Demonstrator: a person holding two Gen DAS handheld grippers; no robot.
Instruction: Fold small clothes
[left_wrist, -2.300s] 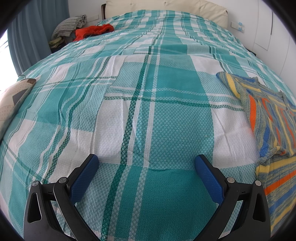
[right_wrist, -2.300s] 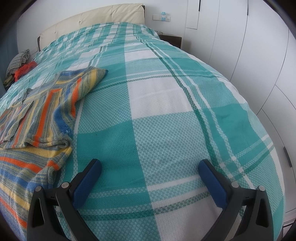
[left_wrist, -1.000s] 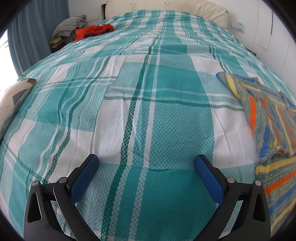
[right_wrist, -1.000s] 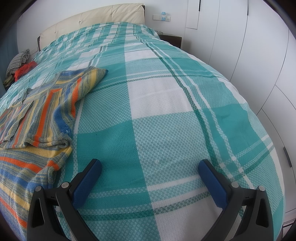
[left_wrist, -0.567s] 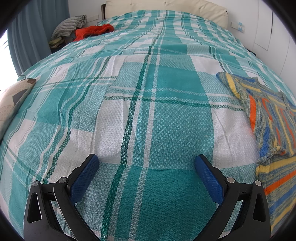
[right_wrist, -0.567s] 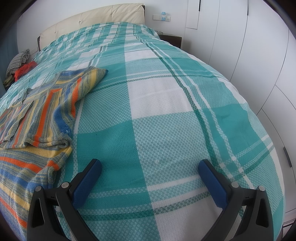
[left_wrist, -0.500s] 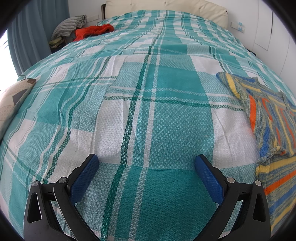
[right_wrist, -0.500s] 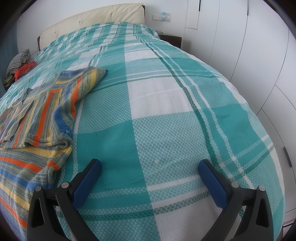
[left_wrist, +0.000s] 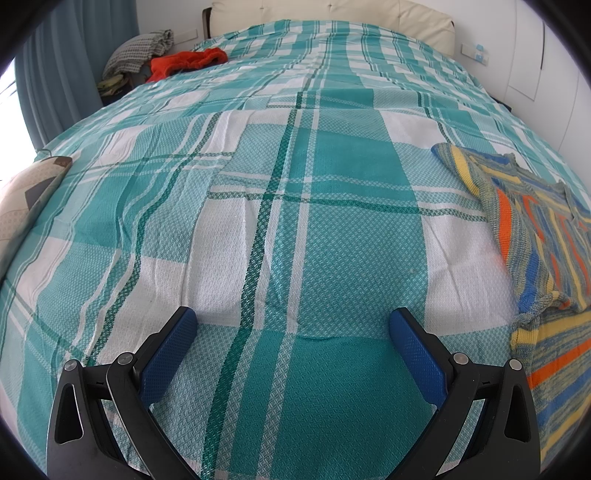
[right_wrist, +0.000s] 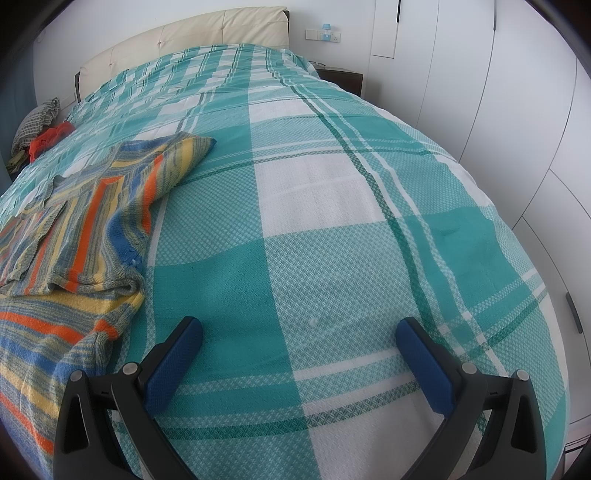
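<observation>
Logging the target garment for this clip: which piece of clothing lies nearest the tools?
The striped sweater, spread on the bedspread between the two open tools. The red garment and grey checked one lie far off, bunched by the headboard.

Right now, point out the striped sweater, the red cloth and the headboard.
striped sweater (right_wrist: 92, 206): right wrist view, on its chest.
red cloth (left_wrist: 184, 61): left wrist view, on its middle.
headboard (right_wrist: 192, 38): right wrist view, on its cream padding.

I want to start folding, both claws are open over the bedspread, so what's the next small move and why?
Probably bring the right claw leftward to the striped sweater's near sleeve edge: both the right and the left claw are open and empty, and the sweater lies between them.
</observation>
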